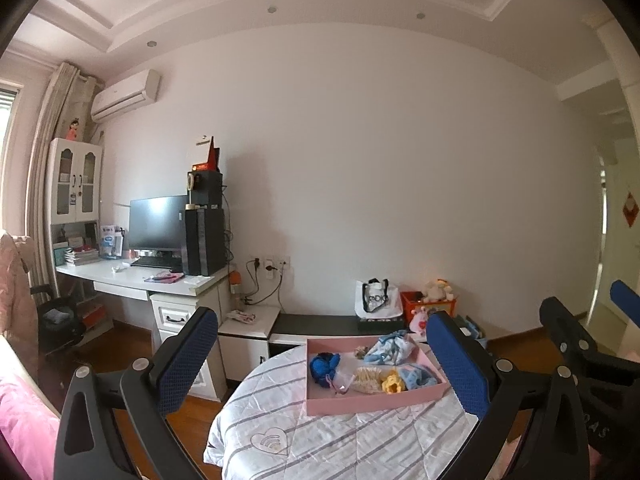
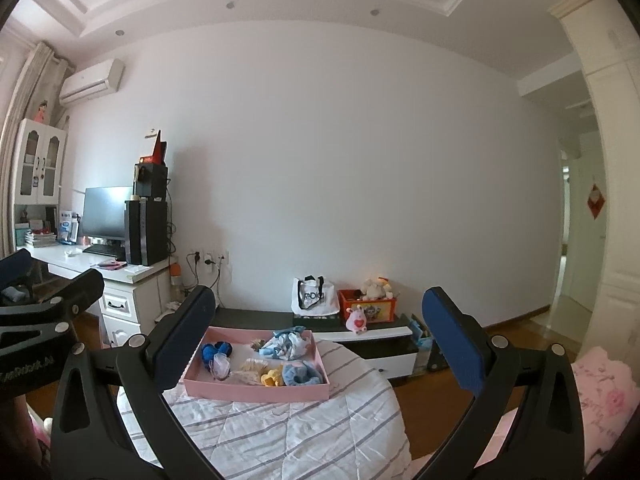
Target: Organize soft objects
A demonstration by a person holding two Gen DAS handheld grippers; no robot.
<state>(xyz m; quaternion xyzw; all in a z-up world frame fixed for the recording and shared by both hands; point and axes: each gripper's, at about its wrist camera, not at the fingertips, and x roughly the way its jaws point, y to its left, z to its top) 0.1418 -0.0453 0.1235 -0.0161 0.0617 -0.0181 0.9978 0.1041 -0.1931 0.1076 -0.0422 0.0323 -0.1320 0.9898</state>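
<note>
A pink tray (image 1: 372, 402) sits on a round table with a striped quilted cover (image 1: 328, 440). In the tray lie a dark blue knit piece (image 1: 323, 364), a white and blue patterned cloth (image 1: 390, 348), a beige knit piece (image 1: 366, 379), a yellow knit piece (image 1: 391, 384) and a light blue plush (image 1: 420, 376). The tray (image 2: 224, 390) and soft items show in the right wrist view too. My left gripper (image 1: 322, 356) is open and empty, held above and before the tray. My right gripper (image 2: 320, 340) is open and empty, also short of the tray.
A white desk (image 1: 132, 280) with a monitor and computer tower stands at left. A low black and white cabinet (image 2: 376, 336) along the wall carries a white tote bag (image 2: 312, 298), an orange toy box (image 2: 366, 306) and plush toys. Pink bedding (image 2: 600, 392) lies at right.
</note>
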